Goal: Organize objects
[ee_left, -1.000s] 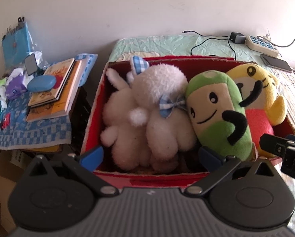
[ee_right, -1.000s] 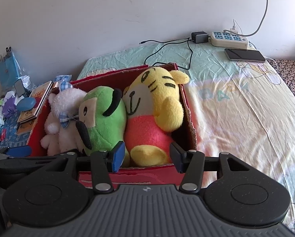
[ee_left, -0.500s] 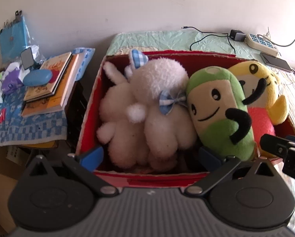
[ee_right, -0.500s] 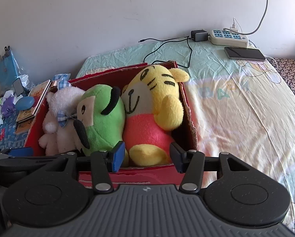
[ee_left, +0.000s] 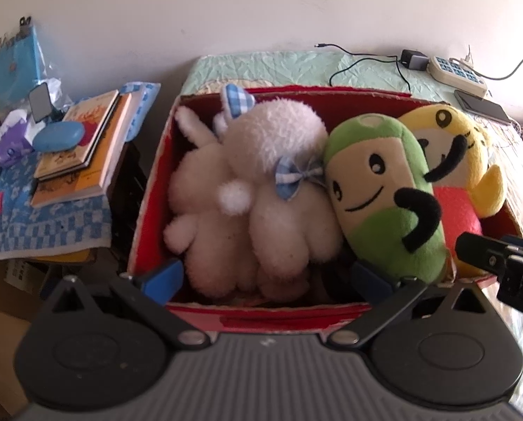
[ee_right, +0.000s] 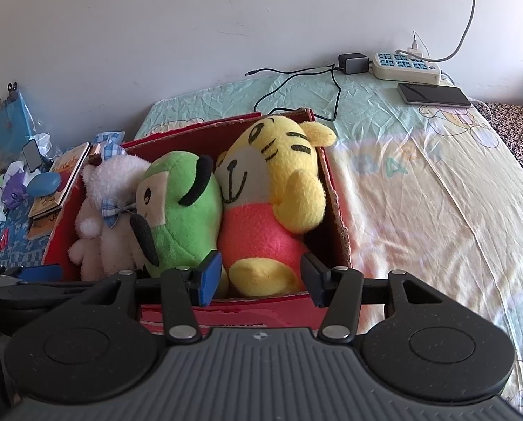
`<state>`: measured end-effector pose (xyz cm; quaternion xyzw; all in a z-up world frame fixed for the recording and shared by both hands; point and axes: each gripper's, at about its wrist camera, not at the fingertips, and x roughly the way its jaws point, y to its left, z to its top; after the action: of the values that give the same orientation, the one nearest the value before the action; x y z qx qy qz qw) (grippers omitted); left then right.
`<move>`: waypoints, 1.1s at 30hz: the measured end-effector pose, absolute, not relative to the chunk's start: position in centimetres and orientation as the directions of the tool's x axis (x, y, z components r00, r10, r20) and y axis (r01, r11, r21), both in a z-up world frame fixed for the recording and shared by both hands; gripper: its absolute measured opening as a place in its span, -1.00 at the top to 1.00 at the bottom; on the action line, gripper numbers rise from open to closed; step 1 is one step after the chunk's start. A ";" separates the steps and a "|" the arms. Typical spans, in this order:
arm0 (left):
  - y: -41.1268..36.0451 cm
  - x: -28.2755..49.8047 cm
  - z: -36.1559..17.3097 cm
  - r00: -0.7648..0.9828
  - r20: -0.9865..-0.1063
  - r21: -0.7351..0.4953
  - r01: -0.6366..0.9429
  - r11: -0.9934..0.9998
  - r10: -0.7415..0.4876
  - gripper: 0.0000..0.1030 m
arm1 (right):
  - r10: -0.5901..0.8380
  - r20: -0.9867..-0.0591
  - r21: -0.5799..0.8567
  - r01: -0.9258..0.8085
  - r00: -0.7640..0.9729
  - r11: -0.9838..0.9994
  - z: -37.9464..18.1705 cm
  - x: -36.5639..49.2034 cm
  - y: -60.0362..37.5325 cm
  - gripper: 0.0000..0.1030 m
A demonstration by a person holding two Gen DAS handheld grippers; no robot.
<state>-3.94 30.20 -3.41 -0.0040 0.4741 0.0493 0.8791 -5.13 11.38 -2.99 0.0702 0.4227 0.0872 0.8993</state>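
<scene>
Here, red box (ee_left: 261,315) packed with white (ee_left: 261,189), green (ee_left: 384,189), yellow plush toys (ee_right: 282,189), left tongs (ee_left: 265,277) and right tongs (ee_right: 258,277) both released, holding nothing.

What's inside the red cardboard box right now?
Red cardboard box holds three toys side by side: white fluffy plush, green plush, yellow tiger plush. They cover the box floor, so anything beneath is hidden.

I see fuzzy white fleece on the bunny (ee_left: 261,189), smoother short plush on the green toy (ee_left: 384,193) and tiger (ee_right: 282,189). The box (ee_left: 261,319) looks like matt red cardboard with raw torn edges. The sheet (ee_right: 419,182) is creased cotton; the phone (ee_right: 433,94) glossy.
</scene>
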 end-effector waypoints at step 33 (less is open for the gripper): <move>31.1 -4.0 -3.4 0.545 -0.838 -0.029 -0.087 0.996 0.023 -0.95 | 0.215 -0.746 0.195 -0.101 0.631 0.975 -2.7 -5.5 11.7 -0.05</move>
<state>-4.01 31.12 -3.42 -0.0334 0.4760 0.0313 0.8782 -5.45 11.73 -2.75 0.0675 0.4207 0.0878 0.9004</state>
